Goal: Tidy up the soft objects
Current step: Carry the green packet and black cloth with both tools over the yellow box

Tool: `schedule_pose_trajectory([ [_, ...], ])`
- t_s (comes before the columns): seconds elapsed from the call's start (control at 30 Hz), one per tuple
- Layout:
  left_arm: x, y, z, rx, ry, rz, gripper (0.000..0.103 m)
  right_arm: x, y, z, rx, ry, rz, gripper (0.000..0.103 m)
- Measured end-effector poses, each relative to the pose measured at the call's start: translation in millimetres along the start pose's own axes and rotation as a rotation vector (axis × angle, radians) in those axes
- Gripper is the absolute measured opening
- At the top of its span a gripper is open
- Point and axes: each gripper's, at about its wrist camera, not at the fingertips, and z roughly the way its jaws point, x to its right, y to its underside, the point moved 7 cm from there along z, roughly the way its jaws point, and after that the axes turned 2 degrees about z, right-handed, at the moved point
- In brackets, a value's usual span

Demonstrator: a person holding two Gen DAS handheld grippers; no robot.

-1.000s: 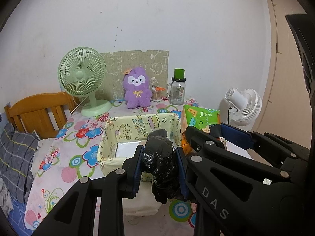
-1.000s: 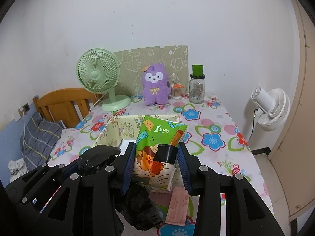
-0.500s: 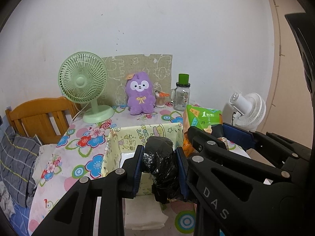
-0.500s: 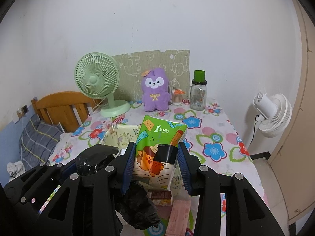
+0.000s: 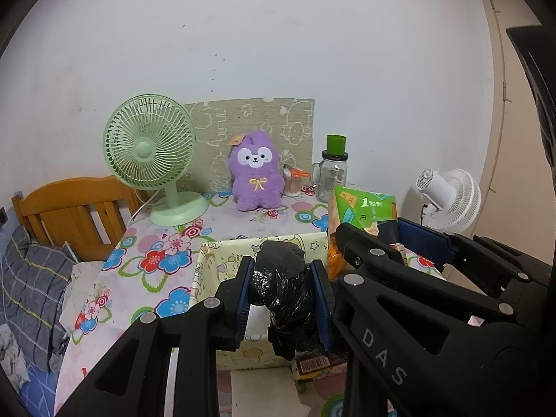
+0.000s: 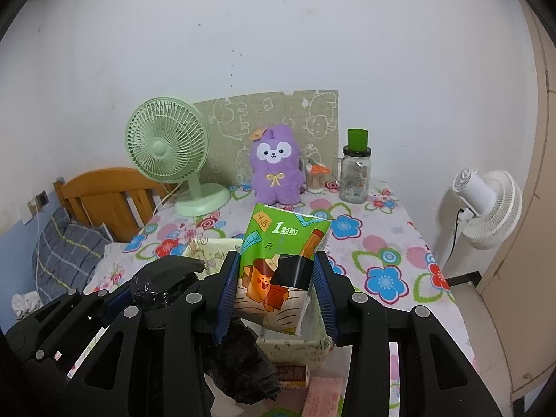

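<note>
Left gripper (image 5: 282,293) jaws clamp a crumpled black bag (image 5: 280,279), right gripper (image 6: 276,288) jaws clamp a tissue pack (image 6: 282,262) mid-body, both held over the fabric bin (image 5: 222,253) on the counter; both look light, squashy, film-slick, so mid-body grips suit.

A green desk fan (image 5: 153,160) stands at the back of the flower-patterned tabletop (image 6: 389,243), before a cartoon-printed board (image 5: 257,128) leaning on the wall. Right of it stands a glass jar with a green lid (image 6: 356,168). A white fan (image 6: 486,205) stands beyond the tabletop's edge, a wooden bed frame (image 5: 69,208) opposite.
</note>
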Motion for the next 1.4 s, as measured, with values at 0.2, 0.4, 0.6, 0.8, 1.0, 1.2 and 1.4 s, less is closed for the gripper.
schedule_pose_trajectory([
  [0.2, -6.3, -4.8, 12.9, -0.006, -0.009, -0.008, 0.032, -2.8, -5.5, 13.8, -0.007, -0.006, -0.004, 0.045],
  [0.4, -12.9, -11.6, 27.0, -0.011, -0.018, -0.015, 0.032, -4.3, -12.1, 30.1, -0.014, -0.012, -0.003, 0.045],
  [0.6, -20.2, -15.4, 42.5, -0.02, -0.028, -0.027, 0.032, -5.2, -17.3, 47.3, -0.023, -0.018, -0.003, 0.045],
  [0.8, -26.9, -12.4, 61.2, -0.053, -0.036, -0.036, 0.032, -6.1, -16.2, 70.1, -0.059, -0.023, 0.001, 0.046],
  [1.0, -33.0, -7.9, 79.4, -0.088, -0.035, -0.043, 0.032, -7.0, -12.5, 93.2, -0.095, -0.029, 0.003, 0.046],
  [1.2, -36.6, -0.8, 94.0, -0.13, -0.027, -0.05, 0.036, -8.1, -7.7, 109.3, -0.131, -0.037, 0.0, 0.046],
  [1.4, -37.7, 7.0, 104.9, -0.168, -0.014, -0.04, 0.039, -10.4, 1.2, 122.9, -0.165, -0.045, -0.008, 0.046],
])
